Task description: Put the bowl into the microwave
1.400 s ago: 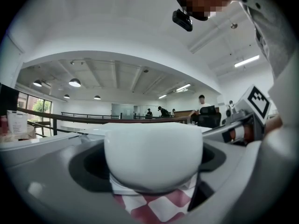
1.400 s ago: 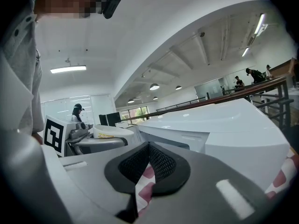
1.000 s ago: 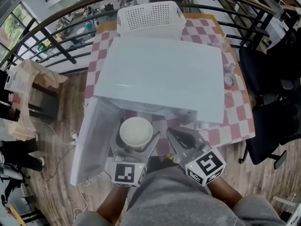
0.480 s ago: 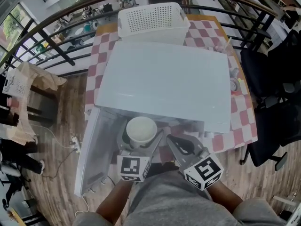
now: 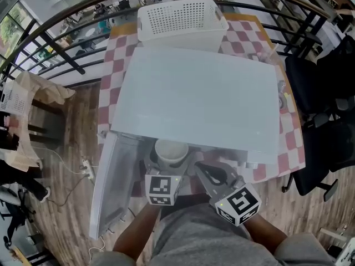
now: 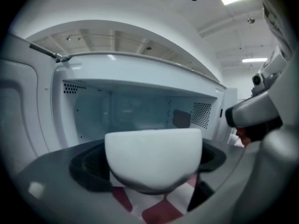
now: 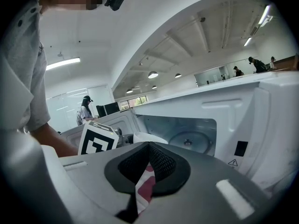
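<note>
In the head view the white microwave (image 5: 197, 96) fills the table's middle, and its door (image 5: 113, 179) hangs open at the front left. My left gripper (image 5: 166, 168) is shut on the white bowl (image 5: 171, 152), which sits at the mouth of the cavity, its far rim hidden under the microwave's top edge. The left gripper view shows the bowl (image 6: 153, 148) upright between the jaws of the left gripper (image 6: 152, 171), with the cavity (image 6: 140, 108) just ahead. My right gripper (image 5: 212, 173) hovers beside it, shut and empty. In its own view, the right gripper (image 7: 149, 146) faces the cavity floor (image 7: 187, 141).
A white perforated basket (image 5: 178, 16) stands behind the microwave on the red-checked tablecloth (image 5: 119, 60). A black chair (image 5: 327, 93) stands to the table's right, and a dark railing (image 5: 72, 60) runs to the left. The microwave's control side (image 7: 240, 148) is to the right of the opening.
My left gripper has carried the bowl forward, from in front of the open door to the cavity's mouth. The right gripper has barely shifted.
</note>
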Motion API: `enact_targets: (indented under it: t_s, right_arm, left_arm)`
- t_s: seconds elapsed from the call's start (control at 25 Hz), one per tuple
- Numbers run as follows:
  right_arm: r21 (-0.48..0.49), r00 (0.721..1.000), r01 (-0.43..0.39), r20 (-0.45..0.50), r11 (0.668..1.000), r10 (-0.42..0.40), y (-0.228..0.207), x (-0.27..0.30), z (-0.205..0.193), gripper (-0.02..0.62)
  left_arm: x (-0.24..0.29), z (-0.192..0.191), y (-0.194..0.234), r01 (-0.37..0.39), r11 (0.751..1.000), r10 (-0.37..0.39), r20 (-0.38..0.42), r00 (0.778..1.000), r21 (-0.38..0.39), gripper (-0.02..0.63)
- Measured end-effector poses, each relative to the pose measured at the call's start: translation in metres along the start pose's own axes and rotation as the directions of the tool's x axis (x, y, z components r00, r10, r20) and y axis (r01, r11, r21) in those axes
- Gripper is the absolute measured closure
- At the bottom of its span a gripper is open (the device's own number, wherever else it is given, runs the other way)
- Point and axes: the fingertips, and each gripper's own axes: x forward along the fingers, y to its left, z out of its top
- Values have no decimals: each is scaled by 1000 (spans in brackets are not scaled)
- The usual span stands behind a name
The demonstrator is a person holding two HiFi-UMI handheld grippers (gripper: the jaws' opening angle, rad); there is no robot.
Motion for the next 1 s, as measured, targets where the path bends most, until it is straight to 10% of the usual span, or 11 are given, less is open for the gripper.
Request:
enact_targets:
  t_s: [1.0]
  right_arm:
    - [30,999,44,-19,999,-43,-8,13,-4,597]
  left_arm:
    - [83,-26,12,8,985,17,-140,990,174,88]
